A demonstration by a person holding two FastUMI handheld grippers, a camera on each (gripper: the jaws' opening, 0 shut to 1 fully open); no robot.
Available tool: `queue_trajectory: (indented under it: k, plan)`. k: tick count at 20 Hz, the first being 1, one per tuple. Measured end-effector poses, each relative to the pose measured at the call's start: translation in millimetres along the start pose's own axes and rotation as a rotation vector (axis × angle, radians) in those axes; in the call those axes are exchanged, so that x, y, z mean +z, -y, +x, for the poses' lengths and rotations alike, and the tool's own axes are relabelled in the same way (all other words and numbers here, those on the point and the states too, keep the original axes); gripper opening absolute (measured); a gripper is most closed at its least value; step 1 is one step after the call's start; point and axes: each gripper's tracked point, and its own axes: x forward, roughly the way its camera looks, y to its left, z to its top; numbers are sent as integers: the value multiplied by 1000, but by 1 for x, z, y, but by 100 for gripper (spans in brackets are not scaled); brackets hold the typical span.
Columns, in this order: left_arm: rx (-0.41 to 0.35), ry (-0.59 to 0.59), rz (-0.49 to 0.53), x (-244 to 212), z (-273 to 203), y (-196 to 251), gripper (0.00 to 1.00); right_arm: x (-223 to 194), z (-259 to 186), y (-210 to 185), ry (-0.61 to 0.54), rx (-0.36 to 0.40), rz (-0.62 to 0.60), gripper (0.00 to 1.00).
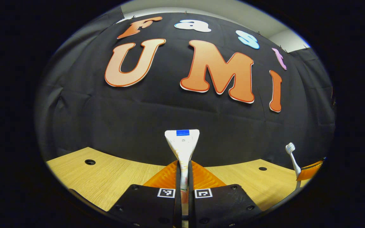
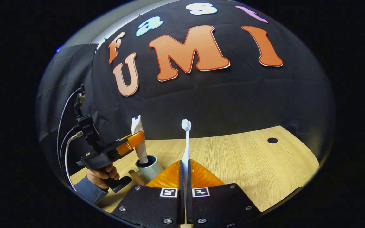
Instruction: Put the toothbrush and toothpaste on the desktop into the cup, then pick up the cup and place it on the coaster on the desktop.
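The toothpaste (image 2: 139, 139) is standing upright, its lower end sitting inside the mouth of the cup (image 2: 150, 166), with the left gripper (image 2: 131, 144) clamping it partway up. The toothbrush (image 2: 186, 145) is pointing bristles-up, pinched low on its handle by the right gripper (image 2: 185, 177), which is hanging to the right of the cup, above the worktop (image 2: 249, 164). The cup is showing in the right gripper view; the left gripper view is giving the tube end-on.

Toothpaste (image 2: 139, 139) upright in cup (image 2: 150, 167), left of toothbrush (image 2: 186, 145); both above desktop (image 2: 249, 164).
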Motion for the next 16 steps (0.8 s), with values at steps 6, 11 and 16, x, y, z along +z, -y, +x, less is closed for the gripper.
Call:
queue_trajectory:
  k: [6, 11, 16]
  plan:
    - [13, -67, -7, -29, 5, -3, 8, -4, 6, 3, -7, 3, 10, 2]
    - [26, -130, 11, -48, 5, -9, 8, -8, 9, 5, -19, 3, 16, 2]
    - [10, -183, 50, -64, -5, -2, 11, -10, 13, 5, -29, 3, 38, 2]
